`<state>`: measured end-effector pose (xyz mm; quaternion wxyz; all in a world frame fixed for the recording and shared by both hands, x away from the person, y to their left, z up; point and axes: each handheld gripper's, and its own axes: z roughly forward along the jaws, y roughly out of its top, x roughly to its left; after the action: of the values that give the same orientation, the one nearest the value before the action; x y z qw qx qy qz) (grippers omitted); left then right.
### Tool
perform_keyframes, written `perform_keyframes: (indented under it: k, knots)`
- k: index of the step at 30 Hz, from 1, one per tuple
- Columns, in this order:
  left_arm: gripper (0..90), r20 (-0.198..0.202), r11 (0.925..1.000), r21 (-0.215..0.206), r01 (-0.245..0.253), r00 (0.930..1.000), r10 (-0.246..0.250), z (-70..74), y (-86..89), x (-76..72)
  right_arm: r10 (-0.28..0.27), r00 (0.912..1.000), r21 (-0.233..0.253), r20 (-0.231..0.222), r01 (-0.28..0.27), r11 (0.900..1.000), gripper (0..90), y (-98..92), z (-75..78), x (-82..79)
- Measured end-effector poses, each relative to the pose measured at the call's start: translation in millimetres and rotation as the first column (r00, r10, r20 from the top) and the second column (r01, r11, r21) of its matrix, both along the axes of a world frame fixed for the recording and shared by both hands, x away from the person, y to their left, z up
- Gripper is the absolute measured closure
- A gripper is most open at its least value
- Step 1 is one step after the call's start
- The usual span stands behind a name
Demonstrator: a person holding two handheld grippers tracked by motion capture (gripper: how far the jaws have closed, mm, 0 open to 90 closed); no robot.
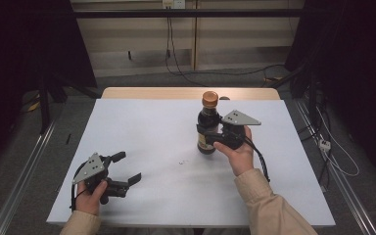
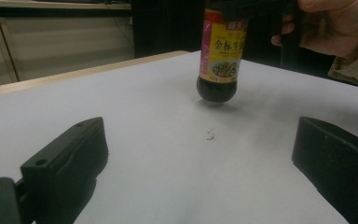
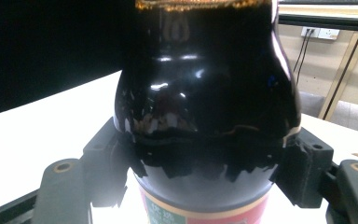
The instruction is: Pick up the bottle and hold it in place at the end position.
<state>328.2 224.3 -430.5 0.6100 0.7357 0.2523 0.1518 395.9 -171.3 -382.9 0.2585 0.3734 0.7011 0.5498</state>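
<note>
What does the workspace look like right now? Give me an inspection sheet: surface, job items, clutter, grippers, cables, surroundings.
Surface: white table top, bare apart from a small dark speck; wooden edge at the far side.
Job's things: dark sauce bottle, upright, orange cap on, yellow and red label; the left gripper view shows a shadow under its base, whether it touches the table I cannot tell.
Clutter: nothing seen beyond the speck.
Grippers: right gripper closed on the bottle's body, a finger on each side; left gripper open, holding nothing, near the table's front left.
Cables: black cable trailing from the right gripper; more cables on the floor behind.
Surroundings: dark curtains both sides, wall socket at the back.
</note>
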Motion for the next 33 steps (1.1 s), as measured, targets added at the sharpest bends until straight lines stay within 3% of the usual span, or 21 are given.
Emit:
perform_keyframes:
  k: [33]
  knots:
    - [3.1, -0.005, 1.0, -0.005, 0.007, 1.0, -0.007, -0.9, -0.3, 0.9, 0.055, 0.9985, -0.01, -0.003, -0.055, 0.998, 27.8, 35.4, -6.5, 38.5]
